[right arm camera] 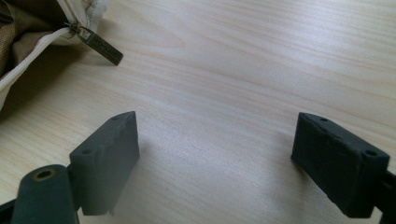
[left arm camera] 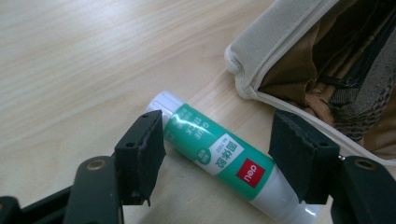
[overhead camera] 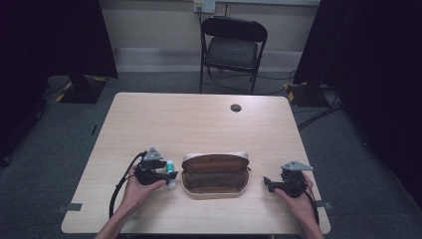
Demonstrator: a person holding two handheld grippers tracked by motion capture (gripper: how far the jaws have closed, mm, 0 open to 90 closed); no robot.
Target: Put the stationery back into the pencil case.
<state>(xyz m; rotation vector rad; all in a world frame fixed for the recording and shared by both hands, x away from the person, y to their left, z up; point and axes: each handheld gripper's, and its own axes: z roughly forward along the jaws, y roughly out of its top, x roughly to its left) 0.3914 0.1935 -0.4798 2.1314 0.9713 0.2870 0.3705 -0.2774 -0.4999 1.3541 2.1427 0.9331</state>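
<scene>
Glue is the thing in hand at this moment: a green and white plastic glue stick (left arm camera: pixel 219 161) with a white cap and a small red label lies flat on the pale wooden bench (overhead camera: pixel 199 119). It rests just beside the left end of an open pencil case (overhead camera: pixel 215 175) with a cream fabric outside and a brown lining. In the high view the glue stick (overhead camera: pixel 170 169) is seen at the tip of the left gripper (overhead camera: pixel 166 172), between this gripper and the case.

In the left gripper view the two black jaws stand apart, one on each side of the stick, and the stick lies slanted between them. The left jaw is very near to the stick close to its cap end; the right jaw is near the bottom end. If the pads already touch the plastic, one cannot tell for sure; they do not seem to press it.

The right gripper (overhead camera: pixel 272 183) is held low over the bench at the right of the case, a little apart from it. Its jaws are wide apart with only bare wood between them. In the right gripper view a small metal zipper pull (right arm camera: pixel 100 45) hangs from the corner of the case onto the bench.
</scene>
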